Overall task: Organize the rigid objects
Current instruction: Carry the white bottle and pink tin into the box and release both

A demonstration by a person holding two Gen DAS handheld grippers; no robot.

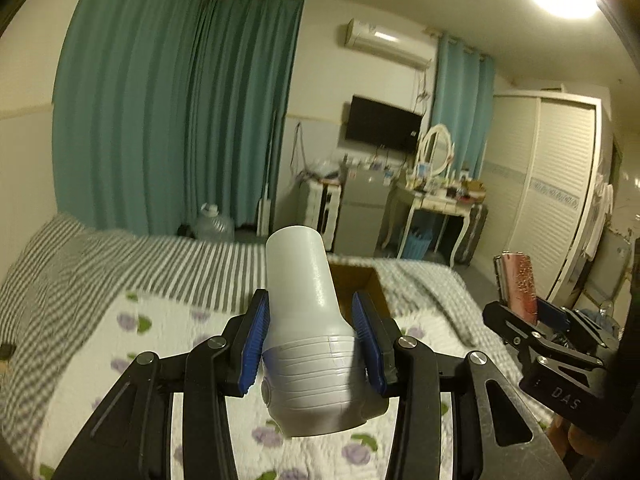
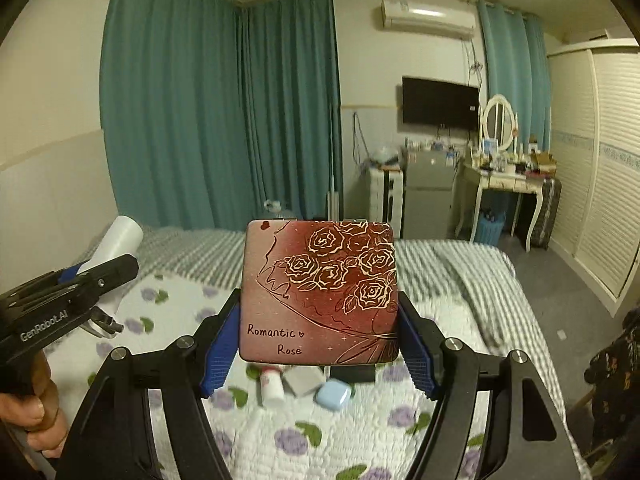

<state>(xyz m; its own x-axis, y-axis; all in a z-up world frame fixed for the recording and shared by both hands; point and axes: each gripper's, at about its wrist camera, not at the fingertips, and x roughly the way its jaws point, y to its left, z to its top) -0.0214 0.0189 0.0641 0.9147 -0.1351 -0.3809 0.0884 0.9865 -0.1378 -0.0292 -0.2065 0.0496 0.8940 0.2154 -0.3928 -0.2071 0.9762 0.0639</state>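
My left gripper (image 1: pixel 310 354) is clamped on a white bottle (image 1: pixel 306 320) and my right gripper (image 2: pixel 320 344) on a red rose-printed tin (image 2: pixel 320 292), both raised above the bed (image 2: pixel 280 432), where what appears to be a cardboard box (image 1: pixel 360 284) sits.

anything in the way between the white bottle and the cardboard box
Nothing visible: the white bottle, clamped in the left gripper, hangs above the quilt, and the open cardboard box sits just behind it.
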